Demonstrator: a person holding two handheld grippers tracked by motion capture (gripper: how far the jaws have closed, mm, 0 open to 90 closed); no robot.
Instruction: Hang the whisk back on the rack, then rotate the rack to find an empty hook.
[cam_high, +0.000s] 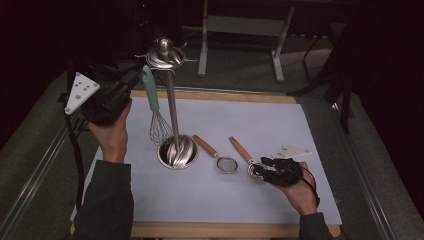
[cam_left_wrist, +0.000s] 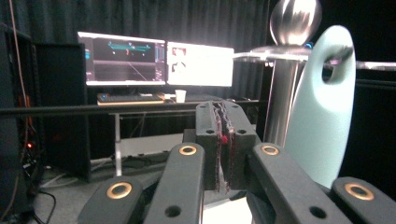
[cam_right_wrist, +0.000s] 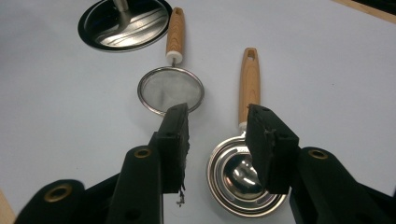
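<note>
From the high view, a whisk (cam_high: 154, 111) with a pale green handle hangs on a tall metal stand (cam_high: 172, 107). The stand is near the back left part of the desk (cam_high: 300, 130), with its round base on the pale mat. The whisk's long line runs almost straight up and down, handle up, wires down. The left gripper (cam_high: 131, 82) is right beside the top of the handle, on the stand's left side. The right gripper (cam_high: 261, 168) is low near the front right corner, well apart from the whisk. A ladle (cam_high: 246, 156) lies under its tip and a small sieve (cam_high: 220, 157) lies just left of that. Both wooden handles point toward the back left.

From the left gripper view, the left gripper (cam_left_wrist: 222, 140) has its jaws close together with only a thin slit and nothing between them. The whisk handle (cam_left_wrist: 323, 105) stands just to the right of the claw, with its hole up on a stand arm. The whisk looks like it is hung up already, so this hand can pull away.

From the right gripper view, the right gripper (cam_right_wrist: 217, 142) has its jaws wide apart and holds nothing. The ladle (cam_right_wrist: 247, 163) bowl is right under them, and its handle runs away from the claw. The sieve (cam_right_wrist: 171, 88) is to the left. This hand is nearest the ladle, so I think it takes it next.
</note>
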